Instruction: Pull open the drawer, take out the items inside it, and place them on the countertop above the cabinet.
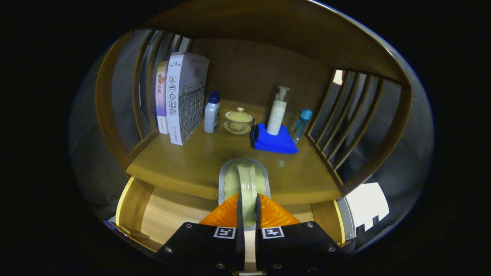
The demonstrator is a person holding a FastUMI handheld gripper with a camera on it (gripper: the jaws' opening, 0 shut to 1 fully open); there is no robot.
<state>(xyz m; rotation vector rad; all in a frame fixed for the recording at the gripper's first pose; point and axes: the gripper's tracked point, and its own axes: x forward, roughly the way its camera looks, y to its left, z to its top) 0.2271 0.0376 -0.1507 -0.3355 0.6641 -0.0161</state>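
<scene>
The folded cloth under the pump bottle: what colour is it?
Bright blue cloth, clearest in the gripper view, beyond the fingers.

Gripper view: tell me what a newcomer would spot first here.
First, the gripper, shut on a pale dish held edge-on over the open drawer and the countertop's front edge. Beyond it, a blue cloth with a white pump bottle standing on it. To the left of the cloth sit a lidded cup, a small bottle and upright books.

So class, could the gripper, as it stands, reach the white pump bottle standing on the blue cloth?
Probably not: the gripper is shut on a pale green saucer, so its fingers are occupied.
</scene>
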